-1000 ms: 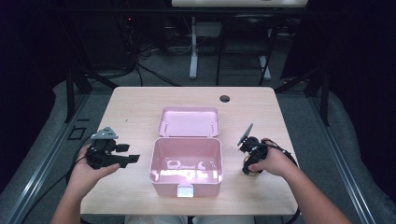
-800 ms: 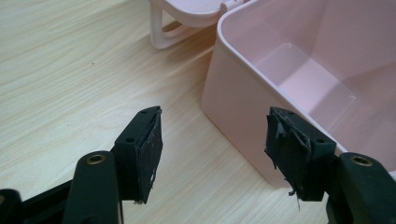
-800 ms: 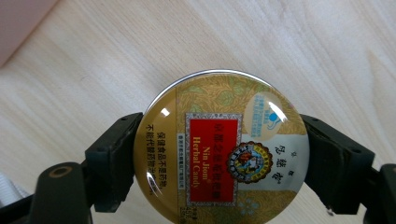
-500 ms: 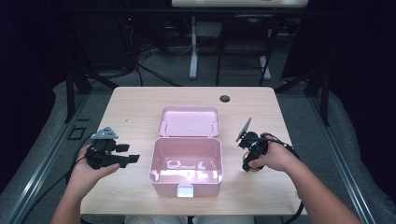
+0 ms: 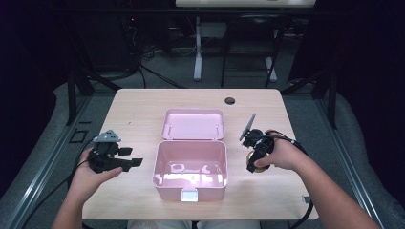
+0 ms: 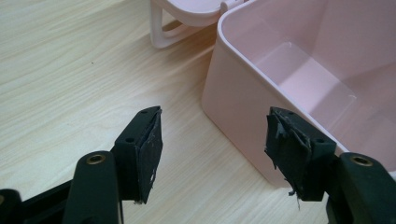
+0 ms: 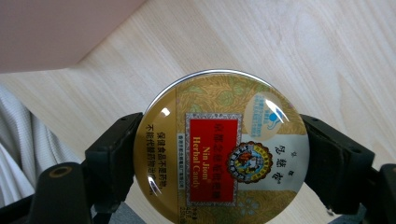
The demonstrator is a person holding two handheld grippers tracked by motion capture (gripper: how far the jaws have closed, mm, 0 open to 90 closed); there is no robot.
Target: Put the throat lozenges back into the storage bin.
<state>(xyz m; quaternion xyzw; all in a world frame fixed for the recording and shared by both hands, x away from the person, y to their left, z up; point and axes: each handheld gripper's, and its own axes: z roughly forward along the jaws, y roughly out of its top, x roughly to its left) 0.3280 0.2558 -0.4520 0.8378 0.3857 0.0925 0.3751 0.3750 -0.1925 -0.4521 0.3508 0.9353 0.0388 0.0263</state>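
A pink box (image 5: 190,168) stands open in the middle of the table, its lid (image 5: 193,124) laid back behind it. My right gripper (image 5: 251,167) is to the right of the box, pointing toward the person, shut on a round gold candy tin (image 7: 219,148) with a red label. The tin (image 5: 251,167) shows as a gold spot under the hand. My left gripper (image 5: 137,162) is held left of the box, open, with nothing between its jaws. In the left gripper view the box wall (image 6: 243,119) lies just beyond the worn right pad (image 6: 286,145).
The wooden table (image 5: 138,119) has a round cable hole (image 5: 230,100) at the back right. Cables trail from both grippers off the front edge. Dark floor, table legs and wiring lie beyond the far edge.
The right hand has tipped its gripper further down toward the table's front edge, staying right of the box. The left gripper has held still.
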